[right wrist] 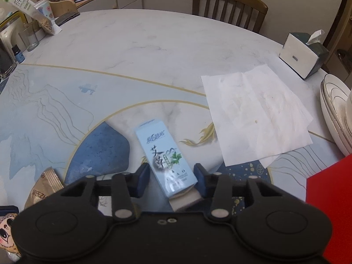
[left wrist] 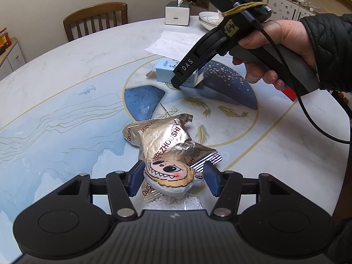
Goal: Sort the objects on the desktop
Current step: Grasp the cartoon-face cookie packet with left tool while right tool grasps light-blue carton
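A small plush toy with a toothy cartoon face (left wrist: 170, 177) lies between the blue pads of my left gripper (left wrist: 172, 179), on top of silver-gold snack packets (left wrist: 167, 138). The jaws stand open around the toy, the left pad near it, the right pad apart. A light blue carton with a green leaf print (right wrist: 164, 154) lies on the table between the pads of my right gripper (right wrist: 171, 181), whose jaws stand open beside it. The carton (left wrist: 166, 72) and right gripper (left wrist: 184, 77) also show in the left wrist view. A snack packet corner (right wrist: 44, 187) shows at lower left.
The round marble table (right wrist: 143, 44) holds white paper tissues (right wrist: 257, 114), a tissue box (right wrist: 303, 52), stacked white plates (right wrist: 334, 114), and glasses and bottles (right wrist: 28, 37) at far left. A red sheet (right wrist: 330, 209) lies at right. Wooden chairs (left wrist: 94, 17) stand behind the table.
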Available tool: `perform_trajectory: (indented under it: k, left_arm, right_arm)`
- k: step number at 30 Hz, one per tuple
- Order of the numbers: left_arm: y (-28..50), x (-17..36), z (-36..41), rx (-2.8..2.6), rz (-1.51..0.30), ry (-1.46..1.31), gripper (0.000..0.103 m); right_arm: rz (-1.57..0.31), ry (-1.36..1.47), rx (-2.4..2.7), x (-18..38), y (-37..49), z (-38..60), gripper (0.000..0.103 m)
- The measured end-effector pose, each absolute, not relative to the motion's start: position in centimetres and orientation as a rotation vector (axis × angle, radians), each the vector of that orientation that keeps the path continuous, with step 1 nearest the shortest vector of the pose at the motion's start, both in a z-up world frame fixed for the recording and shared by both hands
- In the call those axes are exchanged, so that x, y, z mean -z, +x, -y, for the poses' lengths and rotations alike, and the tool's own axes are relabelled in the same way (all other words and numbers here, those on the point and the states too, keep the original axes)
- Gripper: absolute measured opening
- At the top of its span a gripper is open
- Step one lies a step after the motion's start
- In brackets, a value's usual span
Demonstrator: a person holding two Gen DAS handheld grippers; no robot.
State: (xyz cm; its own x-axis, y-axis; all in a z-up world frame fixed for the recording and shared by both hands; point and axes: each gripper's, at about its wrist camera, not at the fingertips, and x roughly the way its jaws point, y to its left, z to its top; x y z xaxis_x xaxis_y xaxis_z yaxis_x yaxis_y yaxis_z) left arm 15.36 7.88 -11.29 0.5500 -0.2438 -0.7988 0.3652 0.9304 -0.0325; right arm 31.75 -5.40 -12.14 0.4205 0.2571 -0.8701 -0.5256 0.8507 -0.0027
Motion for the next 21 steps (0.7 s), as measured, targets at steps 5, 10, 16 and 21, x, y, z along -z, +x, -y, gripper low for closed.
perform_trajectory:
  k: [5,10,16,21]
  left_arm:
    - [15.4,11.0,-8.0,0.364,-0.918,0.128,0.055]
    - [15.4,10.4,-8.0,0.354,-0.909,0.106,0.054]
    - [15.2,9.0,-7.5,0.347,-0.879,0.085,0.054]
    - [15.1,7.9,-6.7,0.348,-0.853,0.072,0.054]
  right_arm:
    - [-1.021,-0.261,-0.516,11.4,30.8,6.0,0.028]
    - [-1.01,-0.222,-0.528,10.3,29.4,7.1,0.027]
    - [-0.999,-0.184,-0.534,8.4,27.2,9.0,0.027]
    - [-1.001,-0.157,-0.523,7.2,25.6,11.0,0.027]
